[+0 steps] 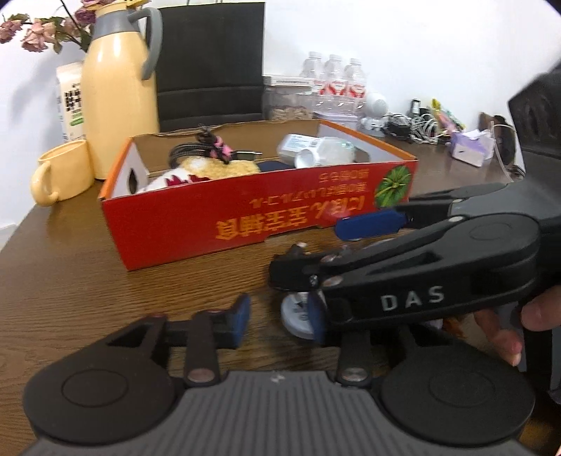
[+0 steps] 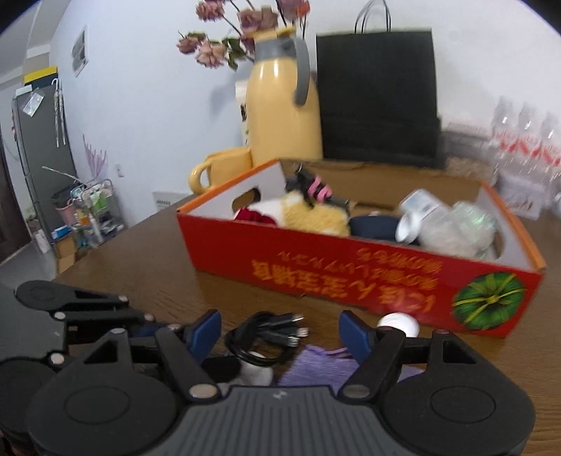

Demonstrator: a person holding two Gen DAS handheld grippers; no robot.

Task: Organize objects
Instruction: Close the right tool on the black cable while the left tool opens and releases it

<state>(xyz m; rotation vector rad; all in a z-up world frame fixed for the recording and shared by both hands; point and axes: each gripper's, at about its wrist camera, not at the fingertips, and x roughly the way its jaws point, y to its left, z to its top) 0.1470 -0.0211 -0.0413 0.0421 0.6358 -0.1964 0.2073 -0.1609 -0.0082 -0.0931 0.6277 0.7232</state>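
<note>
A red cardboard box stands on the wooden table and holds a yellow plush toy, a black cable with a pink clip and a white plastic bottle. The box also shows in the right wrist view. My right gripper is open around a coiled black cable that lies on a purple cloth; a small white round object sits by its right finger. My left gripper is open low over the table, with a white round lid-like object by its right finger. The right gripper crosses just above it.
A yellow thermos jug, a yellow mug, dried flowers and a black paper bag stand behind the box. Water bottles, tangled cables and a tissue pack lie at the far right.
</note>
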